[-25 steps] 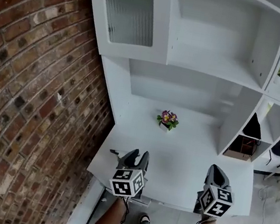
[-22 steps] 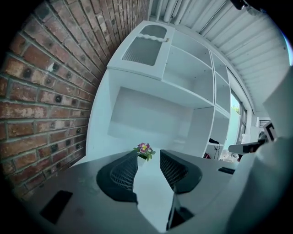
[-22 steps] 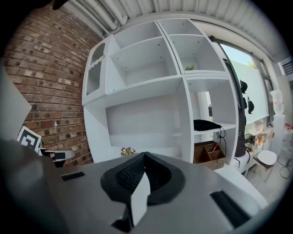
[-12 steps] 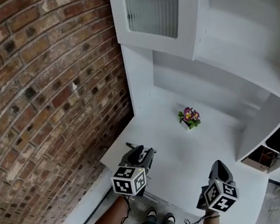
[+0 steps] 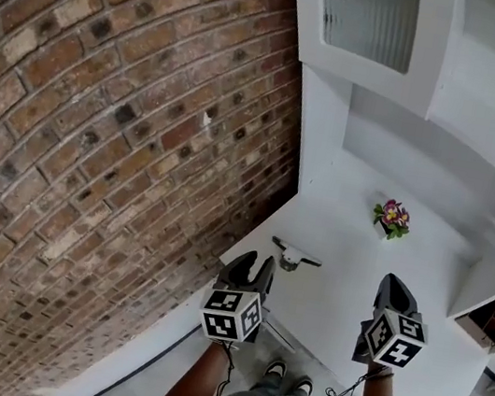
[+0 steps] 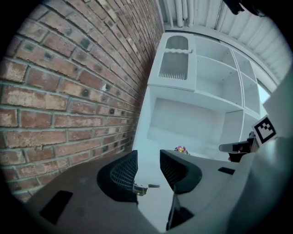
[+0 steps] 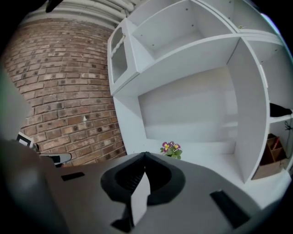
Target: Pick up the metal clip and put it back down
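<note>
On white desk [image 5: 345, 274] by brick wall [image 5: 100, 119], metal clip [image 5: 294, 256], left gripper [image 5: 252, 265] parted, right gripper [image 5: 394, 290] closed

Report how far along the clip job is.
Done: nothing; the metal clip lies on the white desk, ungrasped. In hand: the left tool, jaws apart, is lined up just short of it; the right tool is shut and empty. Left: grip, lift, set back down.
</note>
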`<state>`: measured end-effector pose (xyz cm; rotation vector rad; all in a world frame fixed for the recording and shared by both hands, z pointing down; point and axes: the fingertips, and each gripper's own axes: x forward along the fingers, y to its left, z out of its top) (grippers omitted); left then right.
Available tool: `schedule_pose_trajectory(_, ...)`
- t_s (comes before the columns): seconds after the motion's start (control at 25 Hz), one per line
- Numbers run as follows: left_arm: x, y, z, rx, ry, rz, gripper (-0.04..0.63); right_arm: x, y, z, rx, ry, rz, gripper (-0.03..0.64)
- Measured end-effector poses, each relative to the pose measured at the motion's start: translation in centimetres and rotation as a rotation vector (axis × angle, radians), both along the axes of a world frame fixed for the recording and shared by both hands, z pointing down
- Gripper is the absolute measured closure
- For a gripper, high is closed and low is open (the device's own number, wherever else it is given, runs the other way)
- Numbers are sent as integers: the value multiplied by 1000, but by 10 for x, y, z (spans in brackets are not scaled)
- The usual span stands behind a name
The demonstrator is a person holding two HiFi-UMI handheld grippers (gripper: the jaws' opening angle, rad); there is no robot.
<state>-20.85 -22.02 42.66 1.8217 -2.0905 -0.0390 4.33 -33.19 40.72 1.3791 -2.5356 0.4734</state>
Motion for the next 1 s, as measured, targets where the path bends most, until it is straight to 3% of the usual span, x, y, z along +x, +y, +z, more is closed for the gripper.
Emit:
schedule_pose_trajectory(0.2,-13,14,4,-17,-16,-24,449,-18,2,3,-8,4,-43,615)
schedule_pose_trajectory(0.6,-19,-2,32,-77,-32,53,449,-14,-2,30,-56,54,-25,615)
schedule_pose_trajectory(1.0,0,-44,73,-166,-100,302,449,12,-9,69,-129,109,78,615)
